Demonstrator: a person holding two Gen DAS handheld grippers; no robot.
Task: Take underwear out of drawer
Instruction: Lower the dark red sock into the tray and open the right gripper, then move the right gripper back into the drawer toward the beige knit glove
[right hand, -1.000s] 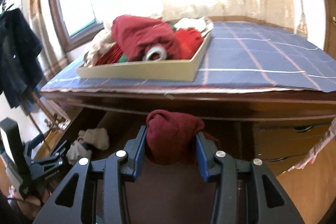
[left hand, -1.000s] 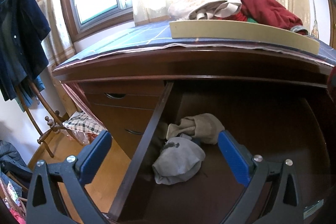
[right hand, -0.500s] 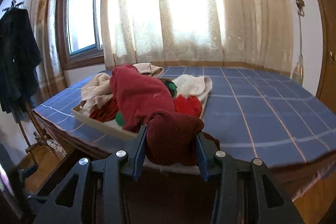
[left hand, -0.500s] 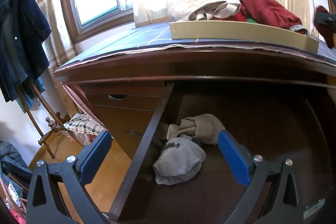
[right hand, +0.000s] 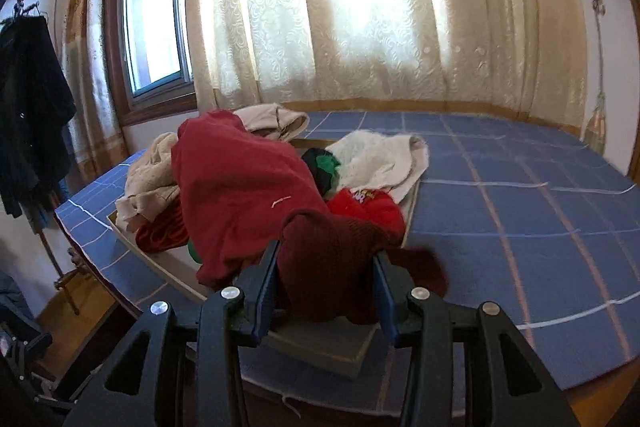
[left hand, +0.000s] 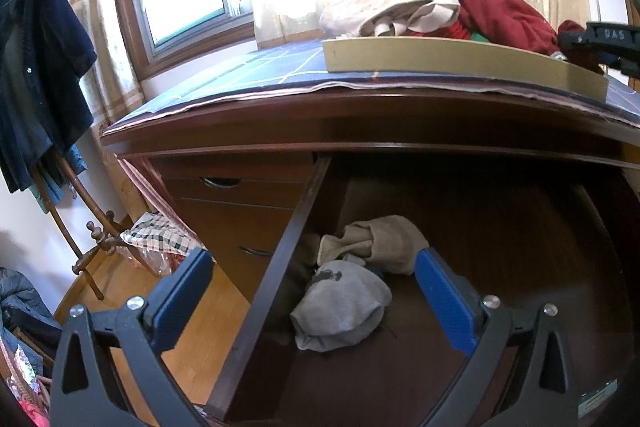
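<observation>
My right tongs (right hand: 326,277) clamped on dark red underwear (right hand: 332,267), above tray (right hand: 160,263) on worktop. Left tongs (left hand: 314,297) open over drawer (left hand: 276,267); grey piece (left hand: 340,307), beige piece (left hand: 380,243) left inside.

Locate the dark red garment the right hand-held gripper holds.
In the right wrist view, the dark red garment sits clamped in the right hand-held gripper, above the tray's near corner.
</observation>
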